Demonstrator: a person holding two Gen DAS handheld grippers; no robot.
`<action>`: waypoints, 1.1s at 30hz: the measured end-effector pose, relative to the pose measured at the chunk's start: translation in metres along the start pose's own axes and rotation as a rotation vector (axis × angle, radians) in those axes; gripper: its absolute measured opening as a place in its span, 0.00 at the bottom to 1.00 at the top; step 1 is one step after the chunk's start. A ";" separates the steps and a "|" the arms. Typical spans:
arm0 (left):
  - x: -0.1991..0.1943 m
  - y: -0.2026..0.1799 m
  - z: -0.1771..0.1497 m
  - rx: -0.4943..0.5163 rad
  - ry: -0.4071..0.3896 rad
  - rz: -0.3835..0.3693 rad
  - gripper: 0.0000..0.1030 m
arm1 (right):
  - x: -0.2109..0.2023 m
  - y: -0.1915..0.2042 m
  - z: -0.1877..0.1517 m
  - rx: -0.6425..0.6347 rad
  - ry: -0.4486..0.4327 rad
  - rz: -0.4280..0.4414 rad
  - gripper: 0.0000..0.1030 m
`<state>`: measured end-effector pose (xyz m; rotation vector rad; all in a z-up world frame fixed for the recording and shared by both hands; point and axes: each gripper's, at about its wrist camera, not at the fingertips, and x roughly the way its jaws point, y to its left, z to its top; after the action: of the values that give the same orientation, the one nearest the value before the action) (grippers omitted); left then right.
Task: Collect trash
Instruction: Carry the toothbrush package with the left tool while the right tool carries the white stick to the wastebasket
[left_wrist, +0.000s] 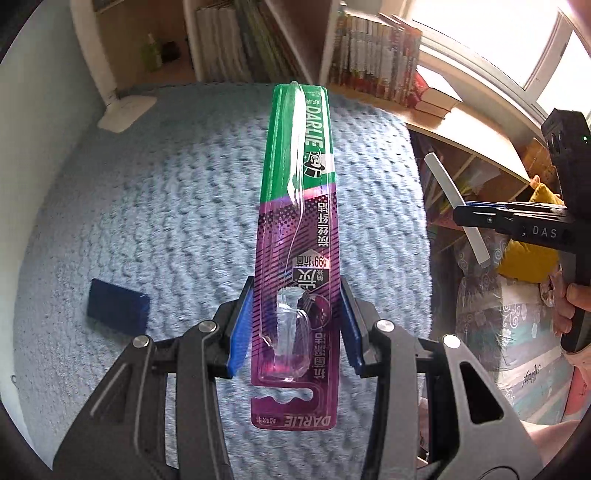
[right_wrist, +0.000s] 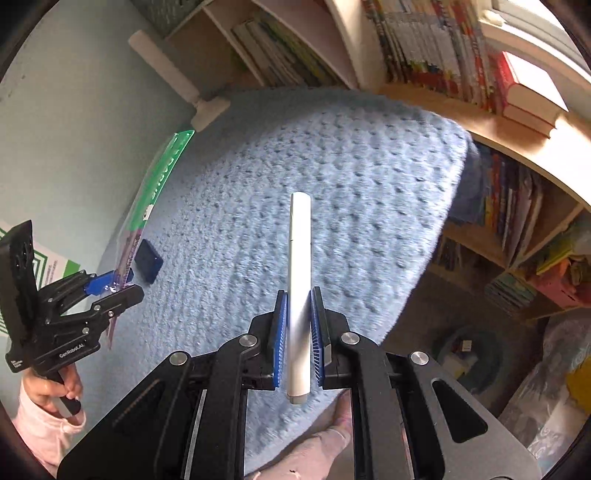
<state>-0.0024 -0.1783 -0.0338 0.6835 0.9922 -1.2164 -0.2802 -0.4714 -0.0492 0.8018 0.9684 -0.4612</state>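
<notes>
My left gripper (left_wrist: 295, 295) is shut on a long, empty toothbrush blister pack (left_wrist: 299, 166), green at the far end and purple near the pads, held above the light blue blanket (left_wrist: 147, 203). In the right wrist view the same pack (right_wrist: 162, 177) sticks up from the left gripper (right_wrist: 114, 282) at the left edge. My right gripper (right_wrist: 299, 295) is shut on a white pen-like tube (right_wrist: 300, 229) that points away from the camera. The left wrist view shows that tube (left_wrist: 443, 181) crosswise in the right gripper (left_wrist: 480, 216).
A small dark blue box (left_wrist: 118, 310) lies on the blanket. A white stand-like object (right_wrist: 207, 109) sits at the blanket's far edge by the wall. Bookshelves (right_wrist: 443, 48) line the back and right. A round dark container (right_wrist: 469, 354) stands on the floor at the right.
</notes>
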 end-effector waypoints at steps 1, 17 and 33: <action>0.004 -0.016 0.004 0.020 0.004 -0.010 0.38 | -0.003 -0.010 -0.005 0.014 -0.005 -0.005 0.13; 0.088 -0.262 0.028 0.330 0.105 -0.157 0.38 | -0.091 -0.211 -0.097 0.292 -0.078 -0.075 0.13; 0.229 -0.394 -0.044 0.413 0.417 -0.256 0.38 | -0.040 -0.353 -0.197 0.577 0.040 -0.051 0.13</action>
<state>-0.3856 -0.3362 -0.2288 1.1976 1.2086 -1.5629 -0.6441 -0.5415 -0.2158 1.3099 0.9019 -0.7891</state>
